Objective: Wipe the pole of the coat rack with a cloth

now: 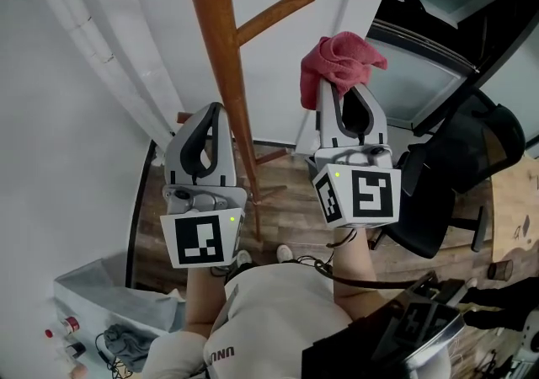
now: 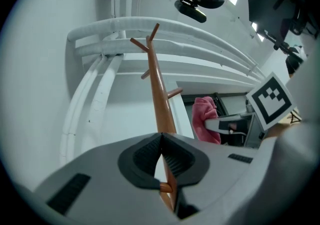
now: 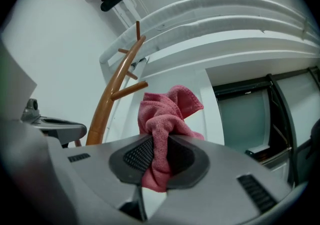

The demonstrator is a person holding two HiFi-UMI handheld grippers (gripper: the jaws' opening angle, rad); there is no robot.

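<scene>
Right gripper (image 1: 343,98): its own view shows the fingers pinching a pink cloth (image 3: 167,114) between the ribbed pads, with a tail hanging below and a bunched wad above the tips.
Cloth, seen from the head: it sits as a crumpled cap on the gripper tip, off to the right of the pole (image 1: 221,40) and not touching it.
Left gripper (image 1: 214,109): from the head it stands just left of the pole and partly overlaps it. Its own view settles the rest - the fingertips are pressed together with nothing between them (image 2: 161,138), and the pole (image 2: 159,101) shows beyond through the slit lower down.
Pole from the right gripper's view: it curves up at the left (image 3: 107,101), apart from the cloth.
Peg (image 1: 274,13): it angles up and right from the pole, above the cloth.
Across views: the left gripper's camera also catches the cloth (image 2: 205,116) on the other gripper.
Surroundings: white lagged pipes (image 1: 93,40) run along the wall at the left - a black office chair (image 1: 459,167) stands at the right by a dark-framed glass panel (image 1: 438,66), and a pale bin (image 1: 109,301) sits on the floor at lower left.
</scene>
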